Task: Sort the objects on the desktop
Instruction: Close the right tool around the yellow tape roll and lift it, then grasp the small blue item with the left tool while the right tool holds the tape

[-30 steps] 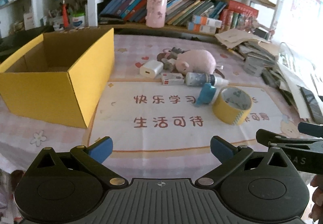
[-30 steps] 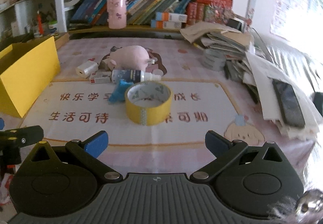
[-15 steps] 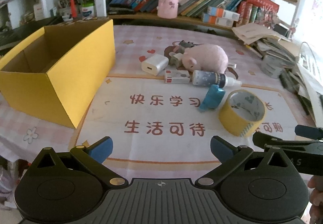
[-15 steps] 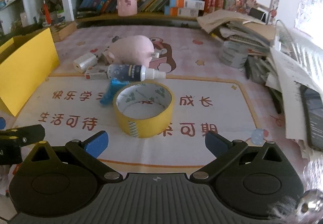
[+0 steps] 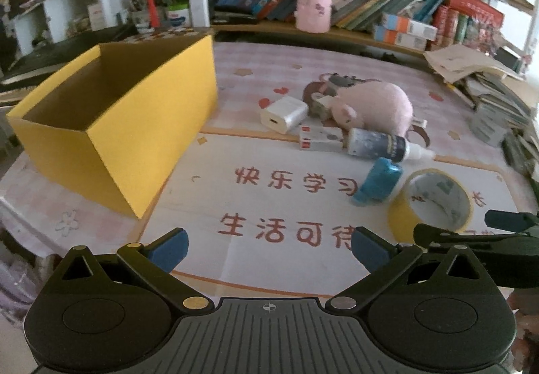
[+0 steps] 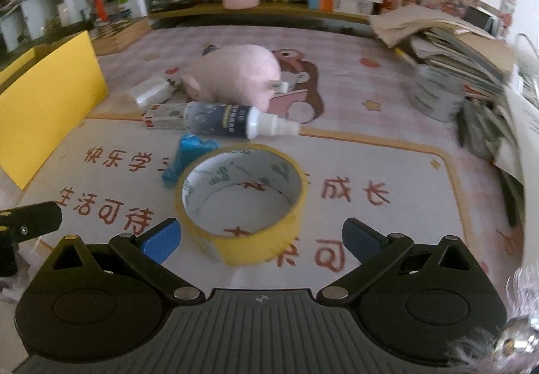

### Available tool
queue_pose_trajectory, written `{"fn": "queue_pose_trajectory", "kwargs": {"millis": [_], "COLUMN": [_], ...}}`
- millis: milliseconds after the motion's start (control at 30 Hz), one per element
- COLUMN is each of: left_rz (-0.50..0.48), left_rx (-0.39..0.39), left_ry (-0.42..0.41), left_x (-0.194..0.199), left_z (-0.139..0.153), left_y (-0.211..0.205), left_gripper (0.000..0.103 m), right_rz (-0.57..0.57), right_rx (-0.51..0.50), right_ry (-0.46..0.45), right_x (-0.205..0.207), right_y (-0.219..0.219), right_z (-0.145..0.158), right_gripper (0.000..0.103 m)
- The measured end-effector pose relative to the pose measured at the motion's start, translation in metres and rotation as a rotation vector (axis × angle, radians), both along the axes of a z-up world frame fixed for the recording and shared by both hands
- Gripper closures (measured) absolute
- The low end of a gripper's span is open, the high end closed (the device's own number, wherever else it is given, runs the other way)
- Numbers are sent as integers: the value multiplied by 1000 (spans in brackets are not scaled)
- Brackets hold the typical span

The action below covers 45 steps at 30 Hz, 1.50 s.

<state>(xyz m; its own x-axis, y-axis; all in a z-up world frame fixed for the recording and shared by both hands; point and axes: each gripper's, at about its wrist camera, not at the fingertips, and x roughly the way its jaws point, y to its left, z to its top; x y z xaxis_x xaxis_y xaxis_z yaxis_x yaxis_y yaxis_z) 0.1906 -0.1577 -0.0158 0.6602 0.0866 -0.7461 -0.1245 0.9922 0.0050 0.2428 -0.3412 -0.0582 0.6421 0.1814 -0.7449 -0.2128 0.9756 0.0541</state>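
An open yellow box (image 5: 111,125) stands at the left of the desk mat; its side shows in the right wrist view (image 6: 43,104). A yellow tape roll (image 6: 241,202) lies just ahead of my open, empty right gripper (image 6: 261,241), between its finger lines. Behind the roll lie a blue object (image 6: 187,158), a dark spray bottle (image 6: 232,121), a small red-and-white box (image 6: 165,116), a white charger (image 5: 284,113) and a pink plush pig (image 6: 235,74). My left gripper (image 5: 267,247) is open and empty over the mat's front, with the tape roll (image 5: 434,202) to its right.
A pink cup (image 5: 313,5) and rows of books (image 5: 370,10) stand on the shelf at the back. Piles of papers and books (image 6: 454,47) crowd the right side of the desk. The right gripper's finger (image 5: 471,236) crosses the left view's right edge.
Both grippers have moved forward over the mat. The tape roll has grown much larger and closer in the right wrist view. No object has moved.
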Motion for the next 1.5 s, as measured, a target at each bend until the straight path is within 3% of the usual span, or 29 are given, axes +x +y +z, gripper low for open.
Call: {"fn": "queue_pose_trajectory", "kwargs": {"millis": [333,433,467,533,733,933,1200,1300,1433,1500], "left_rz": [55,51,48,40,-3,-102,-197,-220,-216,-219], "left_rx": [35,42,41,39,13,-39,17,4,4,7], "left_ry": [8,11,11,12,15,9,-36,-36,-49,-60], "left_x": [2,3,4,6,17,35,58,68,80,83], "left_z": [4,4,3,3,-1,-8,-22,-30,-40,-42], "left_y": [1,-1,-1,-3,-12,-33,-66,-73,-79,-82], "left_gripper": [0,0,0,0,0,0,2,9,32,36], "right_rz": [59,86,91,103,-11,-115,-207,-206,-186,-181], "right_rx": [-13,-34,-42,-47,-22,17,13,5,-14,-28], "right_ry": [45,37,29,22,-57,-43,-35,-38,-52,-53], "right_x": [24,26,25,26,23,17,7,4,0,-1], "right_y": [11,14,15,13,-15,-51,-85,-89,-90,-91], "right_z": [-19,-21,-21,-20,-4,4,7,8,10,10], "right_gripper": [0,6,13,14,14,14,14,14,14,14]}}
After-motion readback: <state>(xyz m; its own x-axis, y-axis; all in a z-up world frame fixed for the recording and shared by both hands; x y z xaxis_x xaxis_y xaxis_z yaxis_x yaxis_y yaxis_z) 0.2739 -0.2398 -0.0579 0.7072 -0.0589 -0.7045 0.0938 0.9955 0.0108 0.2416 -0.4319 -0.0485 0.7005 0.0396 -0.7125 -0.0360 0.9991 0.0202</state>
